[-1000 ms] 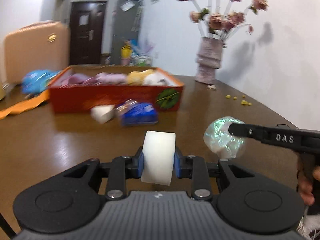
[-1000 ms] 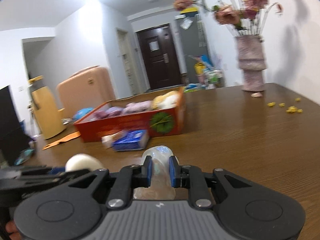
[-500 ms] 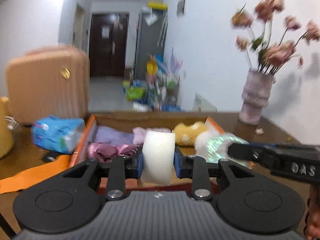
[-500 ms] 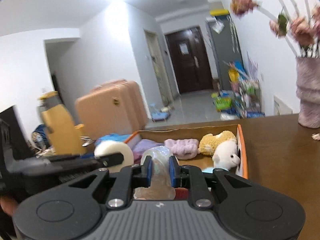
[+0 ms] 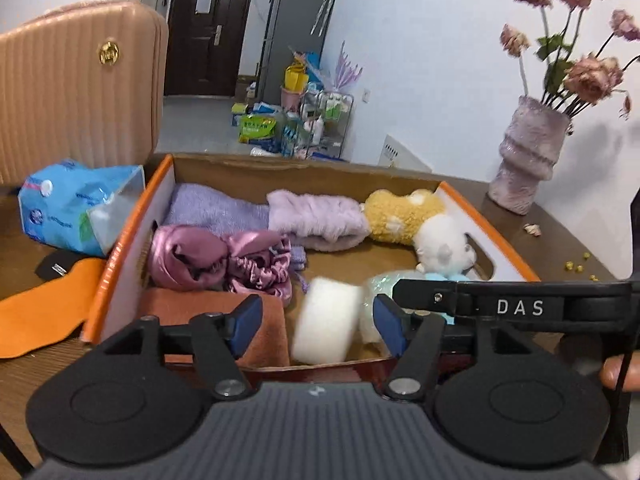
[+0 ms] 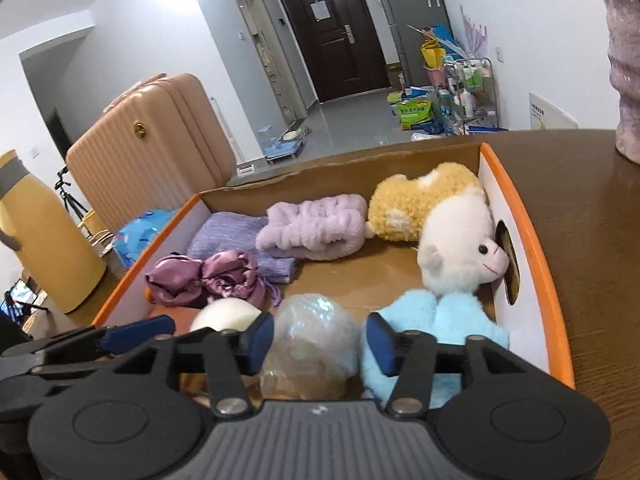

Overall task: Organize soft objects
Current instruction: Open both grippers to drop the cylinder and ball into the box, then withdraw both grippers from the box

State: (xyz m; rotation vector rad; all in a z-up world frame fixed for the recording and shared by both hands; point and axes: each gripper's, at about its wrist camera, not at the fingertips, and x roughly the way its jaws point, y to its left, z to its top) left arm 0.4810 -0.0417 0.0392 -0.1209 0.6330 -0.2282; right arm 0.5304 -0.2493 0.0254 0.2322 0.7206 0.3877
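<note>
Even, soft indoor light filled both views. The white foam roll (image 5: 326, 326) was motion-blurred; flowers (image 5: 576, 40) above it smeared, and fisheye bending curved edges around it.

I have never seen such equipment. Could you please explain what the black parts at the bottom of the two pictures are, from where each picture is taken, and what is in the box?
No robot is here: a person holds a black two-finger gripper in each hand, each with a camera looking along its fingers. One picture comes from the left gripper, the other from the right gripper.

Both hang over an orange-edged cardboard box on a brown wooden table. The box holds a purple satin cloth, a lilac fluffy towel, a yellow plush toy, a white plush animal and a light blue fluffy item.

Both jaws have just been opening, and nothing is gripped now. A white foam roll sits between the left fingers, a clear crinkled plastic ball between the right.
</note>
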